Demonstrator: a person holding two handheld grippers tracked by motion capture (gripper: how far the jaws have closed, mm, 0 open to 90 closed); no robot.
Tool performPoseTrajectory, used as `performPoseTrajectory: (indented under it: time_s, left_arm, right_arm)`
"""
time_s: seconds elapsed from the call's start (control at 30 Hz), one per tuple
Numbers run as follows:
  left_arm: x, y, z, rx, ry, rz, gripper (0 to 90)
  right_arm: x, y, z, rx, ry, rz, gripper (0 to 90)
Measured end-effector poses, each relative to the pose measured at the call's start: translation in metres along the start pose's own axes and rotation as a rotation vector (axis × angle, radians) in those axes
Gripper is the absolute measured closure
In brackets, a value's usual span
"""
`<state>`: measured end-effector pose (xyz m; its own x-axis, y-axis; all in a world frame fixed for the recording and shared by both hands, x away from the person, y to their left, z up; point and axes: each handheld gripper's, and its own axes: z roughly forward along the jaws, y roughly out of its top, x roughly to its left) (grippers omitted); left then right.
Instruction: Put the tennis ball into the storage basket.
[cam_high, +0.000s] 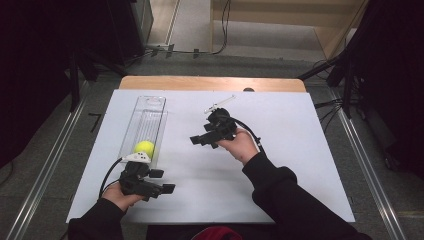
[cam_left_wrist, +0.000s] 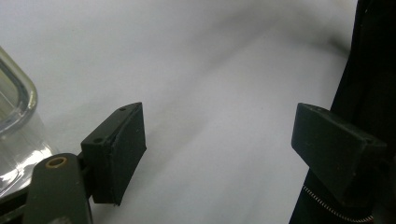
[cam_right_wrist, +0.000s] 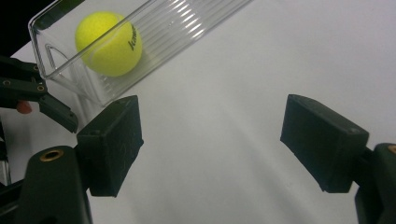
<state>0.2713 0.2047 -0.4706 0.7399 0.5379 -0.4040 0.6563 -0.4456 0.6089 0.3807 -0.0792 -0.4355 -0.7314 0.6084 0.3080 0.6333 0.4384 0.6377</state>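
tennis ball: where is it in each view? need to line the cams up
High view: the tennis ball lies left of centre, at the near end of the clear tray.
Left gripper view: no ball; a rounded corner of the clear tray sits at the left edge.
Right gripper view: the ball is upper left, inside the tray near its end wall.
Shared landmark: the clear tray on the white tabletop.

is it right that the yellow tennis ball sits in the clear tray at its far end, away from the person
Not quite. The tennis ball does sit in the clear tray, but at its near end, close to the left gripper. The high view shows this.
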Motion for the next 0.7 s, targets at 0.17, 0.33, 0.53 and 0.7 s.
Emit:
performPoseTrajectory:
  time_s: [0.17,0.33,0.53,0.7]
  left_arm:
    - [0.000,0.000,0.000,0.004,0.005,0.003,18.0]
    - [0.000,0.000,0.001,0.005,0.006,0.001,18.0]
    - [0.000,0.000,0.000,0.006,0.008,0.004,18.0]
    - [-0.001,0.000,0.000,0.001,0.002,0.007,18.0]
  right_arm:
    - [-0.003,-0.006,-0.006,0.001,-0.009,0.006,18.6]
    - [-0.003,-0.012,-0.015,-0.016,-0.024,-0.007,18.8]
    - [-0.009,-0.019,-0.023,-0.025,-0.025,-0.003,18.8]
    - [-0.018,-0.023,-0.029,-0.028,-0.025,0.017,18.8]
